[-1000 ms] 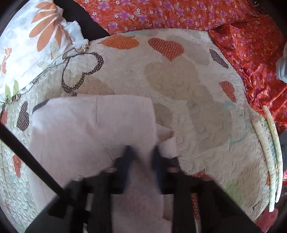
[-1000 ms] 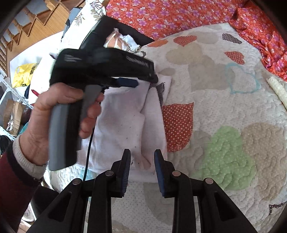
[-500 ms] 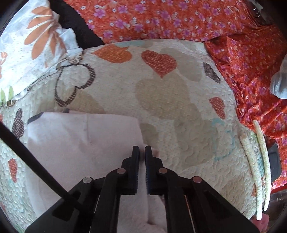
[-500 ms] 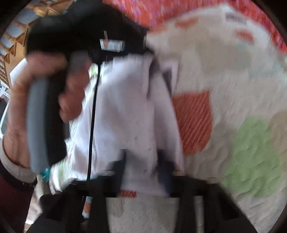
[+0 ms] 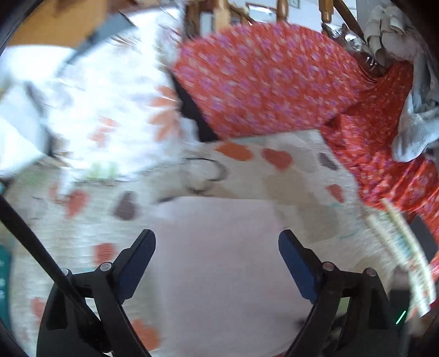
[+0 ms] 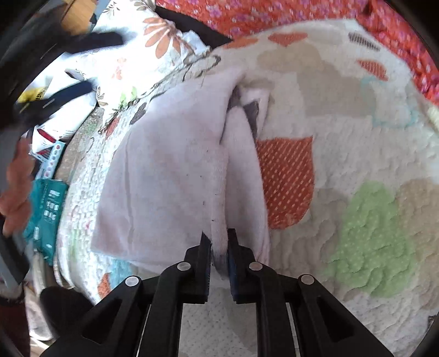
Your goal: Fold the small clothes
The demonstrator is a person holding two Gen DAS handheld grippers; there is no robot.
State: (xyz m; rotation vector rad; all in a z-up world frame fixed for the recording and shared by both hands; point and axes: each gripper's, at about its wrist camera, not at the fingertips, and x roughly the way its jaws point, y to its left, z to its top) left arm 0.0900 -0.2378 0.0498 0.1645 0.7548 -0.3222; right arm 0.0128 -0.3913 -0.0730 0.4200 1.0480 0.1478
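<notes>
Now | left gripper [image 5: 216,243]: jaws wide apart above pale pink garment [image 5: 219,247] | right gripper [image 6: 219,241]: jaws clamped on garment's near edge | heart-patterned quilt [image 6: 343,137] underneath.

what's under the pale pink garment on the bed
The pale pink garment lies on the heart-print quilt; an orange heart patch shows at its edge. The right gripper pinches its near edge. Whatever the cloth covers is hidden.

A cream quilt [image 6: 343,131] with patchwork hearts covers the bed in bright daylight. A red floral cloth [image 5: 263,82] lies bunched along its far edge, beside a white pillow [image 6: 142,55] with orange flowers. Wooden spindles [image 5: 279,11] rise behind, blurred.
</notes>
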